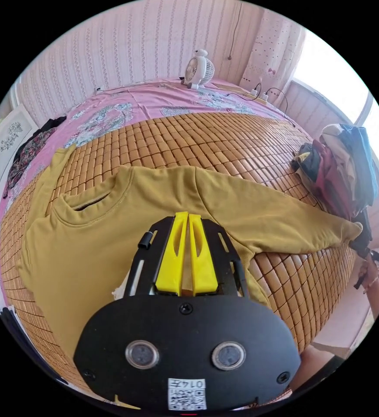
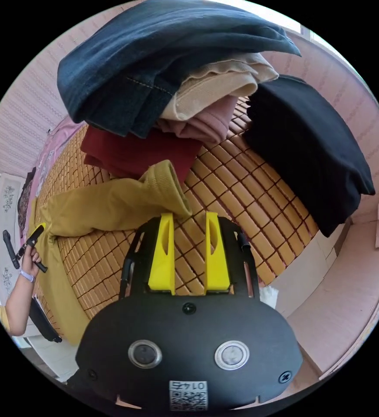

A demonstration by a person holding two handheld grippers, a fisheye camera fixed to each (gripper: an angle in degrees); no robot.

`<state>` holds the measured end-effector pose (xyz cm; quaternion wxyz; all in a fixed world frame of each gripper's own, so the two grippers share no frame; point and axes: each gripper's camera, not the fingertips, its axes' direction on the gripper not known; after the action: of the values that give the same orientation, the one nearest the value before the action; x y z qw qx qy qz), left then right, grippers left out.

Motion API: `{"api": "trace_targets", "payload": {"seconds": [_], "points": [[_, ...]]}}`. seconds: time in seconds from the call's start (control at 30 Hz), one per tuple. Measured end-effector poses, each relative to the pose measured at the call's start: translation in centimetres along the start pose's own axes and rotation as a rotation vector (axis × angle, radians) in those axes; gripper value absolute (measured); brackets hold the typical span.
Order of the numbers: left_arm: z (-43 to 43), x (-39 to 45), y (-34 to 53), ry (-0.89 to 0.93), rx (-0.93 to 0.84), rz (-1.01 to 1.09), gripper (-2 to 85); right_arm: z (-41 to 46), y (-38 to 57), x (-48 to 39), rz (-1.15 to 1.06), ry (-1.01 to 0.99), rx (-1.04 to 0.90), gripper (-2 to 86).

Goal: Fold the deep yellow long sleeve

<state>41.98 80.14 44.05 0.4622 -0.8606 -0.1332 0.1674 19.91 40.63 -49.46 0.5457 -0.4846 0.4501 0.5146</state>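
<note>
The deep yellow long sleeve [image 1: 111,243] lies flat and face up on a bamboo mat [image 1: 224,143], collar toward the far side. One sleeve stretches out to the right, and its cuff [image 1: 353,228] touches the other gripper [image 1: 367,247] held in a hand. My left gripper [image 1: 188,215] hovers over the shirt's chest near that sleeve's armpit, jaws pressed together with no cloth seen between them. In the right gripper view, the ribbed cuff [image 2: 168,182] lies just past the open jaws of my right gripper [image 2: 189,215], close to the left jaw. The left gripper [image 2: 34,238] shows far off over the shirt body.
A pile of folded clothes sits by the cuff: dark jeans [image 2: 163,56], beige, pink and red pieces [image 2: 133,152], and a black garment [image 2: 306,143]. A small white fan [image 1: 200,69] stands on the pink sheet [image 1: 124,102] at the far side. The mat's edge [image 2: 285,278] drops off near my right gripper.
</note>
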Motion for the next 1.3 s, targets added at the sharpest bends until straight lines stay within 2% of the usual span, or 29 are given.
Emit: {"api": "trace_targets", "payload": {"seconds": [0.03,0.07,0.2,0.33,0.43,0.5,0.67,0.83,0.9,1.0,1.17,1.3], "points": [[0.5,0.3,0.0,-0.027,-0.008,-0.003,-1.0,-0.1,0.1,0.0,-0.020,-0.032,0.007,6.9],[0.4,1.0,0.6,-0.085,0.057,0.021,-1.0,-0.6,0.4,0.0,-0.047,-0.054,0.026,5.6],[0.9,3.3,0.5,-0.251,0.036,0.169,-1.0,-3.7,1.5,0.2,-0.096,-0.166,-0.004,3.0],[0.9,1.9,0.7,-0.188,0.059,0.144,-1.0,-8.2,3.4,-0.2,-0.128,-0.278,-0.071,2.7],[0.9,-0.1,0.7,-0.090,0.061,0.089,-1.0,-10.4,4.9,0.3,-0.106,-0.196,-0.077,3.6],[0.9,-1.4,0.7,-0.020,0.044,0.018,-1.0,-9.3,6.0,1.3,-0.085,-0.077,-0.147,5.2],[-0.6,-3.1,0.2,0.127,0.077,-0.020,-1.0,-4.8,6.8,0.4,-0.057,-0.047,-0.207,8.1],[0.2,-2.9,-1.4,0.090,0.119,0.035,-1.0,-0.2,6.4,-3.1,-0.065,0.009,-0.091,5.6],[2.4,-2.2,-2.1,-0.048,0.095,0.078,-0.9,2.7,6.9,-5.6,-0.134,0.163,-0.111,3.5],[4.6,-1.7,-2.4,-0.134,0.061,0.122,-0.9,3.6,7.9,-8.3,-0.266,0.280,-0.072,1.6],[5.4,-3.1,-2.2,-0.069,0.044,0.067,-1.0,5.7,8.9,-11.7,-0.442,0.411,-0.102,0.3],[6.3,-2.4,-2.0,-0.054,0.070,0.097,-1.0,7.0,8.8,-12.8,-0.421,0.474,-0.126,0.0]]}}
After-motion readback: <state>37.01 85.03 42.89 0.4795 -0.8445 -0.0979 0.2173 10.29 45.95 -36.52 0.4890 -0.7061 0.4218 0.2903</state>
